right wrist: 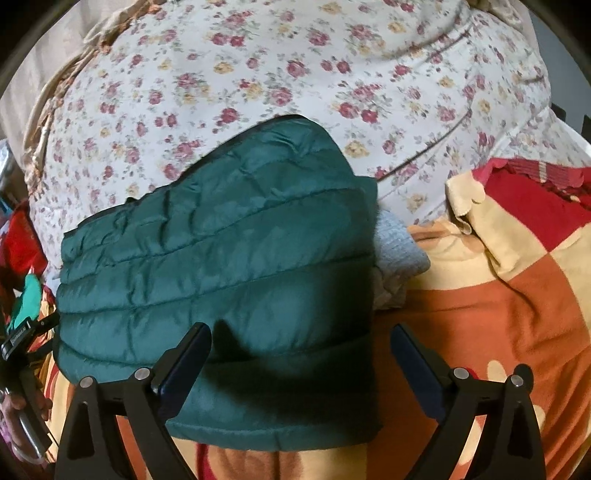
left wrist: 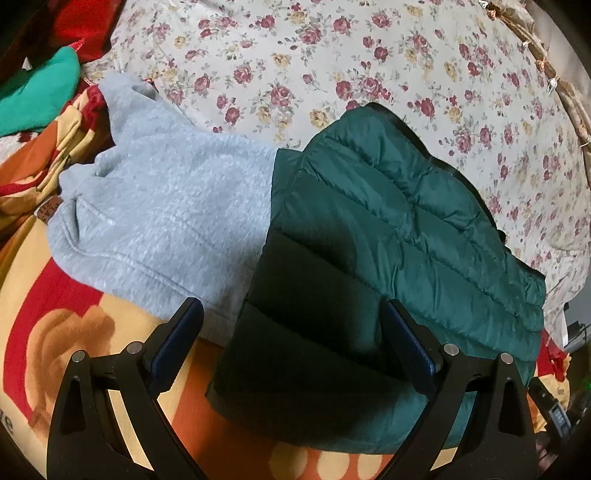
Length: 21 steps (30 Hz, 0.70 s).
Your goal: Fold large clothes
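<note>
A dark green quilted puffer jacket [left wrist: 388, 236] lies folded into a compact block on the bed. It partly covers a folded light grey fleece sweater [left wrist: 166, 210] on its left. My left gripper [left wrist: 291, 317] is open and empty, hovering just above the jacket's near left edge. In the right wrist view the jacket [right wrist: 221, 258] fills the middle, with a corner of the grey sweater [right wrist: 400, 243] showing at its right. My right gripper [right wrist: 301, 343] is open and empty above the jacket's near edge.
The clothes rest on an orange, red and cream blanket [left wrist: 74, 314], also in the right wrist view [right wrist: 498, 295]. A floral quilt [left wrist: 332, 55] lies behind. Green cloth [left wrist: 40, 92] and red cloth [left wrist: 85, 26] sit at far left. The other hand-held gripper [right wrist: 22, 369] shows at the left edge.
</note>
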Motion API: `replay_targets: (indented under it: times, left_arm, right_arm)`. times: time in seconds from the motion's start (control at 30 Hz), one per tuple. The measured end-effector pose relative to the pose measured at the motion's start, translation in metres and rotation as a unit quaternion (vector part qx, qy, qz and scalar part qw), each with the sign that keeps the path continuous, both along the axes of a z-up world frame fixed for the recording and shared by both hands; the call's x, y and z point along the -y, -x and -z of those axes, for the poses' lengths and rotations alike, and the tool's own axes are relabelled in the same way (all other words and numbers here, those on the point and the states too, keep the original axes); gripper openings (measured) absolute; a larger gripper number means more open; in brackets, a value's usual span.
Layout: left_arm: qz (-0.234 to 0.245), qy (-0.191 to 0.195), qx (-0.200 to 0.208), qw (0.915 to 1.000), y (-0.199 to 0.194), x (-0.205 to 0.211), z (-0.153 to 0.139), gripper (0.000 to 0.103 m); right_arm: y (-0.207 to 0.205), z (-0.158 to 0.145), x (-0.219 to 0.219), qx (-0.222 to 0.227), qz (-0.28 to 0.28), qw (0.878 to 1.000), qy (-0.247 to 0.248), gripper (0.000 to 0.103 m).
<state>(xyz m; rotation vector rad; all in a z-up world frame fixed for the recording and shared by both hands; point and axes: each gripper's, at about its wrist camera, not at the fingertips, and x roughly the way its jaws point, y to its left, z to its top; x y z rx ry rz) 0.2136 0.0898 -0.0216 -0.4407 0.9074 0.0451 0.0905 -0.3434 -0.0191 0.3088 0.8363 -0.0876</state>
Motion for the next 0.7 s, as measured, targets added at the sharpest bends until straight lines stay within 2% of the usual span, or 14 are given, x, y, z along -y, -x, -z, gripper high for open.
replay_targets:
  times: [0.17, 0.23, 0.7]
  left_arm:
    - [0.004, 0.004, -0.001, 1.0000, -0.007, 0.001, 0.003, 0.097]
    - [0.007, 0.005, -0.001, 1.0000, -0.010, 0.002, 0.004, 0.097]
    - [0.027, 0.021, -0.007, 0.9994, -0.029, 0.005, 0.012, 0.097]
  right_arm:
    - [-0.006, 0.007, 0.009, -0.004, 0.001, 1.000, -0.012, 0.097]
    - [-0.009, 0.008, 0.011, -0.003, -0.003, 1.000, -0.014, 0.102]
    - [-0.036, 0.020, 0.030, -0.009, -0.023, 0.999, -0.035, 0.103]
